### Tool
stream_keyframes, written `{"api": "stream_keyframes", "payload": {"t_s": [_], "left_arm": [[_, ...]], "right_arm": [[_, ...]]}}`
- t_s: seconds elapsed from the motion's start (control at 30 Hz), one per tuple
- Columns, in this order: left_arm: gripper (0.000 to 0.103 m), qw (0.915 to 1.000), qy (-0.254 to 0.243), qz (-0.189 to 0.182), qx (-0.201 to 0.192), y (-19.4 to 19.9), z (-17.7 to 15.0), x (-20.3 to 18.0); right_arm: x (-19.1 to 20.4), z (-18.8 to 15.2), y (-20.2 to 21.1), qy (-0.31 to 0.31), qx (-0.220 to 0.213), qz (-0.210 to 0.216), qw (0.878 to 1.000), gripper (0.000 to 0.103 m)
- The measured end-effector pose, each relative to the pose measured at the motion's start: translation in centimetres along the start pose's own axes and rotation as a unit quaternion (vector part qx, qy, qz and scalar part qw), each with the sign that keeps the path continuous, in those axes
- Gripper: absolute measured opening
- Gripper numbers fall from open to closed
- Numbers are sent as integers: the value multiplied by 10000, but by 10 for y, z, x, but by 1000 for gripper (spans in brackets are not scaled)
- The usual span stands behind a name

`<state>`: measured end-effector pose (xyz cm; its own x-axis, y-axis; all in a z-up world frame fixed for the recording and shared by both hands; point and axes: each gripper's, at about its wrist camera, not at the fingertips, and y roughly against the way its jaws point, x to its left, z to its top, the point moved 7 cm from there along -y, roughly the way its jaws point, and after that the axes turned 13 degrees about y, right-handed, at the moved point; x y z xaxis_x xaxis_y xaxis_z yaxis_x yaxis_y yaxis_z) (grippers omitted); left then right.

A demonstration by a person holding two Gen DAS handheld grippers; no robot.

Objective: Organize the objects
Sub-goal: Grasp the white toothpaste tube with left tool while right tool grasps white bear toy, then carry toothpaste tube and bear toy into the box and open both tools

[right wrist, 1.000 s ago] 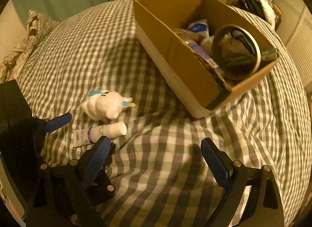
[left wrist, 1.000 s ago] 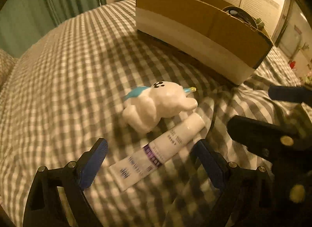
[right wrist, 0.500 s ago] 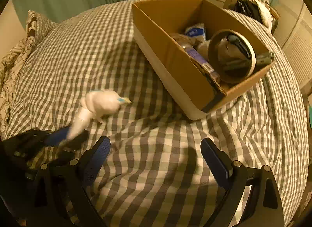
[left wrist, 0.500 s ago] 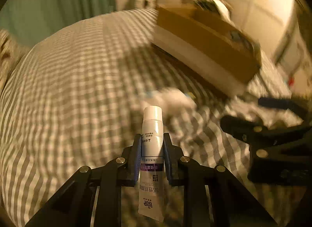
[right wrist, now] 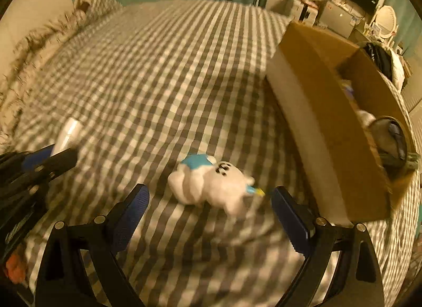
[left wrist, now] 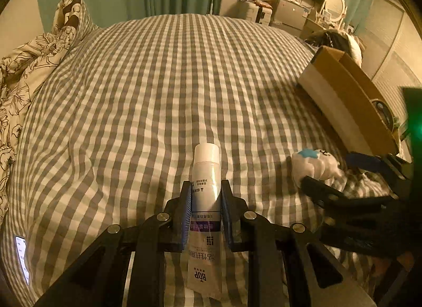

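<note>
My left gripper (left wrist: pixel 205 196) is shut on a white tube (left wrist: pixel 205 175) with a purple band, cap pointing forward, held above the checked bedspread (left wrist: pixel 158 82). The tube's cap (right wrist: pixel 69 130) and the left gripper also show at the left of the right wrist view. A white plush toy (right wrist: pixel 211 185) with a blue patch lies on the bed. My right gripper (right wrist: pixel 209 201) is open, its fingers either side of the toy and just short of it. The toy (left wrist: pixel 313 167) and the right gripper's fingers (left wrist: pixel 324 188) show at the right of the left wrist view.
An open cardboard box (right wrist: pixel 329 122) with several items inside stands on the bed to the right, close to the toy. It also shows in the left wrist view (left wrist: pixel 348 103). A floral pillow (left wrist: pixel 31 51) lies at the far left. A lit phone (left wrist: pixel 22 259) lies near the bed's edge.
My left gripper closed on the tube, lifted it off the bed and swung left. My right gripper moved left to the plush toy, which now lies between its open fingers.
</note>
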<state>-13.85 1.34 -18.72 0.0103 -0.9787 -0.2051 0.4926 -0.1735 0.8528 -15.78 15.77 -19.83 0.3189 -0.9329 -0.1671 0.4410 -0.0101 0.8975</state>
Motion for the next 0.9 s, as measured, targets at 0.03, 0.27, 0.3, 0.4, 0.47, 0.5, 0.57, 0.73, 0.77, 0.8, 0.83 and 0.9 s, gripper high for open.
{"api": "stream_keyframes", "payload": {"t_s": [0.03, 0.27, 0.3, 0.4, 0.47, 0.5, 0.57, 0.73, 0.77, 0.8, 0.83, 0.9], "left_arm": [[20, 10000, -13, 17, 12, 1, -1, 1], [20, 9999, -47, 59, 94, -7, -6, -1], [20, 9999, -45, 65, 82, -5, -6, -1], [20, 10000, -47, 63, 24, 4, -6, -3], [20, 9999, -59, 76, -42, 13, -5, -4], [20, 9999, -55, 77, -65, 15, -5, -4], [20, 9999, -25, 86, -136, 25, -5, -4], [20, 9993, -6, 96, -350, 55, -2, -8], [20, 9991, -10, 91, -411, 62, 0, -10], [20, 9989, -19, 81, -467, 67, 1, -12], [20, 9984, -43, 60, -552, 76, 5, -15], [20, 9975, -103, 26, -698, 90, 12, -25]], "right_arm": [[0, 1, -7, -17, 75, 35, 10000, 94], [-8, -4, -23, -247, 281, 33, 9993, 79], [-7, -4, -21, -257, 253, 37, 9993, 76], [-4, -3, -13, -226, 102, 5, 9997, 64], [-4, -4, -8, -222, 34, -23, 9997, 64], [-4, -5, -5, -245, -13, 0, 9997, 64], [-6, -6, 2, -313, -115, 57, 9994, 63], [-8, -11, 35, -448, -503, 155, 9976, 63], [-9, -14, 46, -454, -610, 179, 9969, 63], [-9, -15, 56, -453, -716, 210, 9962, 63], [-11, -16, 67, -460, -820, 229, 9953, 63], [-14, -15, 91, -469, -1042, 175, 9933, 63]]}}
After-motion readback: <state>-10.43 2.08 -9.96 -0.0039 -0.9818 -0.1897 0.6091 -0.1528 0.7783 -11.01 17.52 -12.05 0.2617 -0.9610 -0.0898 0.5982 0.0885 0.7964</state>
